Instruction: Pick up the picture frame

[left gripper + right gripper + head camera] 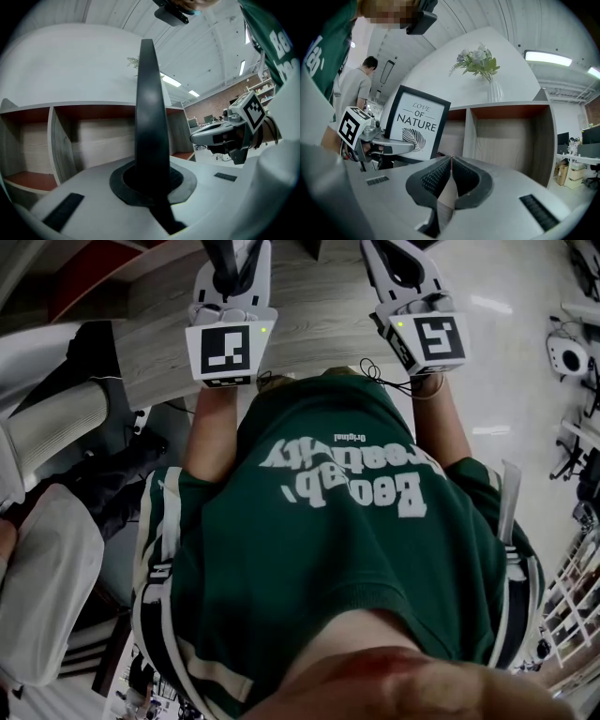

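Here, picture frame (419, 119) upright, long axis vertical

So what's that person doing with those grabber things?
A person holds a gripper in each hand. The left gripper is clamped on the edge of a frame and holds it upright in front of a wooden shelf. The right gripper is shut with nothing in it, off to the side. A vase of flowers stands on top of the shelf.
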A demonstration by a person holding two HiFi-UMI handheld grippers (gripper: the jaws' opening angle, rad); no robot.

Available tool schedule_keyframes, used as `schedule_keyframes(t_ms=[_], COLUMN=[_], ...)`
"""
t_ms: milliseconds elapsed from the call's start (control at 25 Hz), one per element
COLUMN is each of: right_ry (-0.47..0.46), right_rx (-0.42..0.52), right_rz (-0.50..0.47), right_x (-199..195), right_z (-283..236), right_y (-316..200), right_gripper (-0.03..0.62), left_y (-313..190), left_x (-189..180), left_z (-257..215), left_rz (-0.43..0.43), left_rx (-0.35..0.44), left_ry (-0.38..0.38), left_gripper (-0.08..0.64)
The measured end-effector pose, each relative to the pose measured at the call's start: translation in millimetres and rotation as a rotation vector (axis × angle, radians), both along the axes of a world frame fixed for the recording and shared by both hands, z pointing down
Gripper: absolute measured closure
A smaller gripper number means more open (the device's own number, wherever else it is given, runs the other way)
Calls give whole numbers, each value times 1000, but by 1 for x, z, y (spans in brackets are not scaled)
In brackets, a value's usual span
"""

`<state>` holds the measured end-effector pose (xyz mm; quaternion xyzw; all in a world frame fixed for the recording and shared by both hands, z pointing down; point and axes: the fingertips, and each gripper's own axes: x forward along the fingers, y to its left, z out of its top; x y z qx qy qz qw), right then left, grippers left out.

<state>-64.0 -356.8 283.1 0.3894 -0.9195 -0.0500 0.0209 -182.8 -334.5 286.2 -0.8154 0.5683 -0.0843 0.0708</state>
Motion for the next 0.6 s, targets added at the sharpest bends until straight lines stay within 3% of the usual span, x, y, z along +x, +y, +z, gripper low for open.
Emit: schedule_keyframes(t_ms=[240,600], right_ry=[37,60], right_rx=[-67,62], right_rz=[26,-14], right_x=[0,-7], right_z=[6,-4], right_y=[3,10], right_gripper=[555,557], left_y=[5,10], left_x=[-4,-7], left_z=[-1,-1], left_rz=[-22,-41], left_rx=[4,13], left_ry=[-3,-4], left_gripper=[532,532])
